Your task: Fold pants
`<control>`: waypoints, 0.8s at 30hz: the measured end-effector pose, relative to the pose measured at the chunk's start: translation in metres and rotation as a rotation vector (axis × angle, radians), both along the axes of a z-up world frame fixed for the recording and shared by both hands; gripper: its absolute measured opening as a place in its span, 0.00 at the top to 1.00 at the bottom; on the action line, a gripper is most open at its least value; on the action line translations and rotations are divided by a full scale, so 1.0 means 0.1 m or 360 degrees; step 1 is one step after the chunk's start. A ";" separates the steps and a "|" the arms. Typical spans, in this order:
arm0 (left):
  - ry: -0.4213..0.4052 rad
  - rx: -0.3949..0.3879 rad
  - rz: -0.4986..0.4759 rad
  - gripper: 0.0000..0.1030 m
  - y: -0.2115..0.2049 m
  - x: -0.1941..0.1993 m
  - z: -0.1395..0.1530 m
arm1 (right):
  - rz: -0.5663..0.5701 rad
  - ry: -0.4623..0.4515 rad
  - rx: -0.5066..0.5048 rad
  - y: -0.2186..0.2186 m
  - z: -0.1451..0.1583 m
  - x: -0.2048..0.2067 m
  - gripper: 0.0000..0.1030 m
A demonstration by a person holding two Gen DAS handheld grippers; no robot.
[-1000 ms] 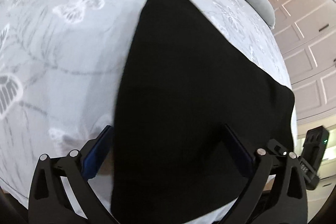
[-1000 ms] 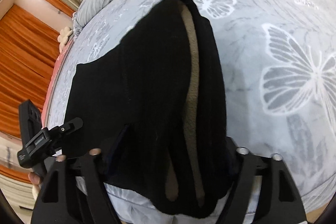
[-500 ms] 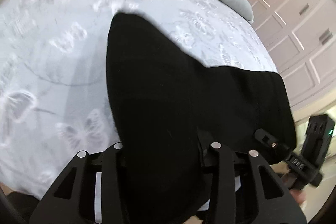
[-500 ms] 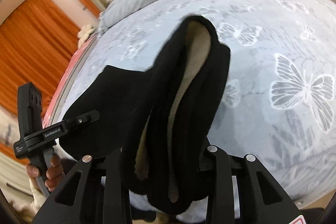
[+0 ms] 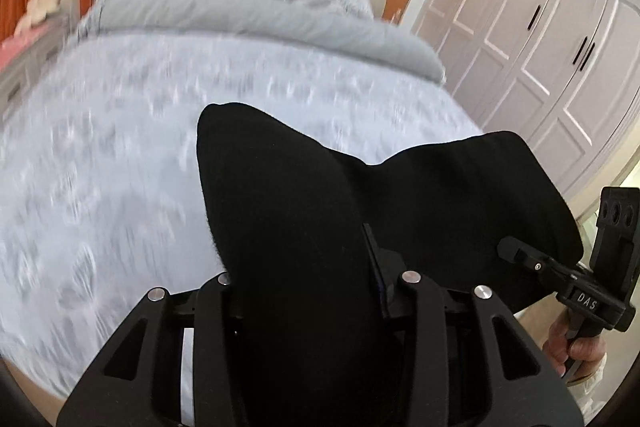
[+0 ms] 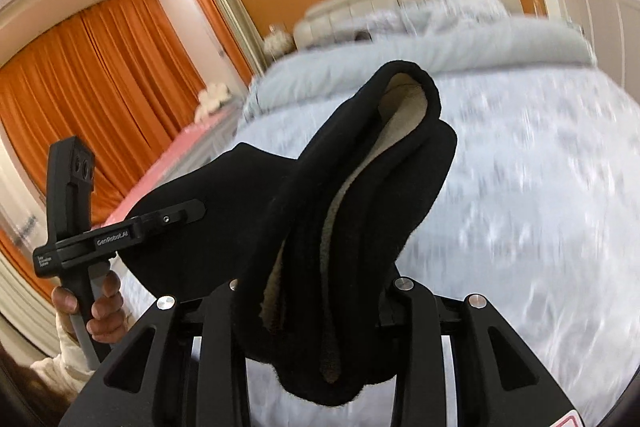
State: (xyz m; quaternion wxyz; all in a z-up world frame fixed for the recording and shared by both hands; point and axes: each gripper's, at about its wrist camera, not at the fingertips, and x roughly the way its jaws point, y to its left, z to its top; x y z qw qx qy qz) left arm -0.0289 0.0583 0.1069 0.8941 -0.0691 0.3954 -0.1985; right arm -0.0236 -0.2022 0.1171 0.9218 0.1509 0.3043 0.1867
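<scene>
Between both grippers' fingers [image 5: 372,255] hang the black pants [image 5: 288,219] (tan-lined), pinched above the bed [image 5: 100,167].

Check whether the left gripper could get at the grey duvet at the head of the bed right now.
Probably not: the left gripper is shut on the black pants, as is the right gripper, and the grey duvet lies far across the bed.

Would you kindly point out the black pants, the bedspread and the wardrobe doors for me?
black pants [image 6: 360,211]: right wrist view, on the bunched black fabric.
bedspread [image 5: 100,167]: left wrist view, on its bare patterned surface.
wardrobe doors [image 5: 560,39]: left wrist view, on a white door panel.
</scene>
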 end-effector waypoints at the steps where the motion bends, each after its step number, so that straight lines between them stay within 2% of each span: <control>1: -0.0050 0.0004 0.0000 0.63 -0.02 0.09 0.12 | -0.0004 -0.0044 0.0003 -0.02 0.06 0.14 0.70; 6: -0.0287 0.0039 0.0044 0.63 -0.17 0.59 0.53 | -0.0046 -0.0136 0.0055 -0.25 0.10 0.88 0.70; 10: -0.0387 0.0037 0.0091 0.62 -0.28 1.21 0.51 | -0.0096 -0.0117 0.0071 -0.33 -0.18 1.55 0.70; 12: -0.0389 0.0042 0.0107 0.62 -0.34 1.56 0.38 | -0.0120 -0.0080 0.0075 -0.40 -0.49 1.89 0.70; 14: -0.0378 0.0047 0.0122 0.62 -0.42 1.94 0.12 | -0.0137 -0.0023 0.0076 -0.45 -0.80 2.14 0.70; 16: -0.0339 0.0062 0.0138 0.62 -0.48 2.31 -0.23 | -0.0157 0.0095 0.0093 -0.51 -1.25 2.39 0.70; 19: -0.0217 0.0103 0.0171 0.62 -0.57 2.78 -0.85 | -0.0167 0.0341 -0.0003 -0.54 -2.00 2.74 0.69; 20: -0.0163 0.0126 0.0177 0.62 -0.60 2.91 -1.09 | -0.0196 0.0376 -0.0049 -0.55 -2.15 2.76 0.63; 21: -0.0100 0.0156 0.0177 0.62 -0.63 3.01 -1.31 | -0.0212 0.0320 0.0026 -0.65 -2.28 2.74 0.58; 22: -0.0006 0.0193 0.0182 0.61 -0.65 3.13 -1.61 | -0.0208 0.0331 0.0126 -0.74 -2.34 2.74 0.52; 23: 0.0032 0.0246 0.0209 0.58 -0.66 3.18 -1.79 | -0.0206 0.0372 0.0179 -0.78 -2.37 2.75 0.46; 24: 0.0021 0.0290 0.0243 0.49 -0.65 3.20 -1.96 | -0.0209 0.0399 0.0202 -0.83 -2.35 2.78 0.44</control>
